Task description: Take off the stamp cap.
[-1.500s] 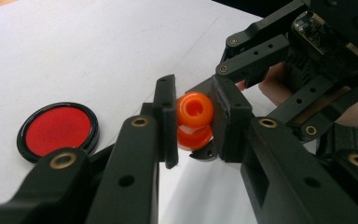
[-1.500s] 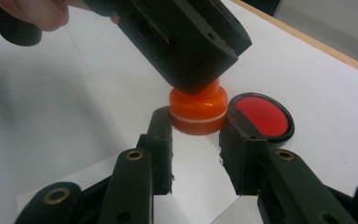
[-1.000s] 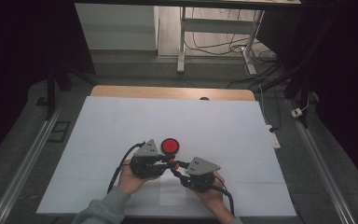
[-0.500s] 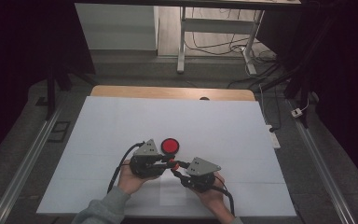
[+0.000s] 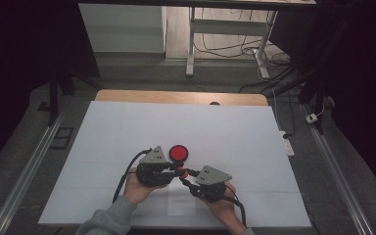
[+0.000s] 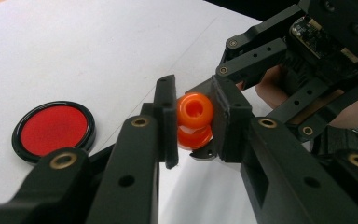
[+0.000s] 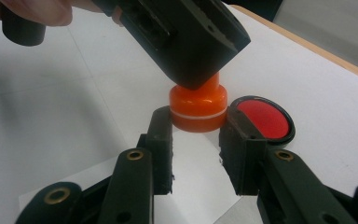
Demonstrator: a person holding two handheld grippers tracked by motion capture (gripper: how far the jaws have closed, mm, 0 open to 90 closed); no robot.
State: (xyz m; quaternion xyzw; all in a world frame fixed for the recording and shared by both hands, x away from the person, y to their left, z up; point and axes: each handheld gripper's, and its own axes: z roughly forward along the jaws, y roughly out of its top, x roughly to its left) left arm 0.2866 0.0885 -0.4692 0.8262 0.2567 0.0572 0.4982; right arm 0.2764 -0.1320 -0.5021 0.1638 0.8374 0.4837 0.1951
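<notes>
Near the front of the white tabletop [image 5: 127,127], just short of a round red disc in a black rim [image 5: 178,152], both grippers meet on one small orange plastic stamp-like piece [image 6: 194,120]. Left gripper [image 6: 194,122] clamps its knob; right gripper [image 7: 196,122] clamps its wider base — likely mid-separation. Next move, by my judgement: a steady twist or straight pull apart, base held firm.

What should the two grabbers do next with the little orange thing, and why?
Probably twist or pull it apart gently. The left gripper has its jaws shut on the orange piece's narrow top, the right gripper grips its wide base, and a white seam runs between them. The red disc lies beside them.
</notes>
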